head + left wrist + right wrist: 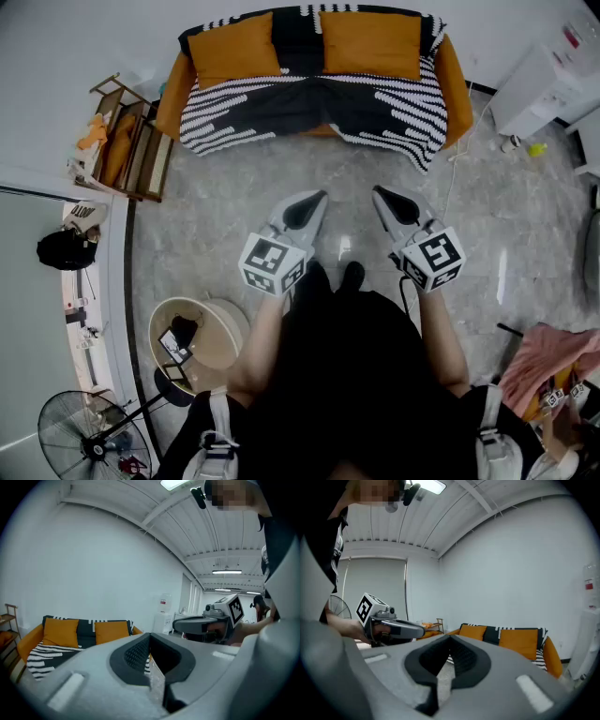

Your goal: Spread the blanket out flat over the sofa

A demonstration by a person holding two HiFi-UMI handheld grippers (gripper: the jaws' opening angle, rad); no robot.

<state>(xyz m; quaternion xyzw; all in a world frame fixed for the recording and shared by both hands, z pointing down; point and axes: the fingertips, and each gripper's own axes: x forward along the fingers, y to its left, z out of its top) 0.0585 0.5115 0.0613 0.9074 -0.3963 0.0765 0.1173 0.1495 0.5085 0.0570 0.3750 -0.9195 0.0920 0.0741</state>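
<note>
Orange sofa (455, 84) under striped blanket (309, 105), hem (223, 139) overhanging front edge, grey floor (225, 202) below.

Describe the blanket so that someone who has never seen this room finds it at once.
At the far edge of the grey floor stands an orange sofa. Over its seat and backrest, under two orange cushions, lies the blanket: the only black cloth with white dashed stripes, where sofa and cushions are plain orange.

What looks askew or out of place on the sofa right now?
The blanket covers the sofa, seat and back, but its front hem is uneven: the corner at the picture's right droops lower toward the floor than the left one. Nothing else stands out there.
</note>
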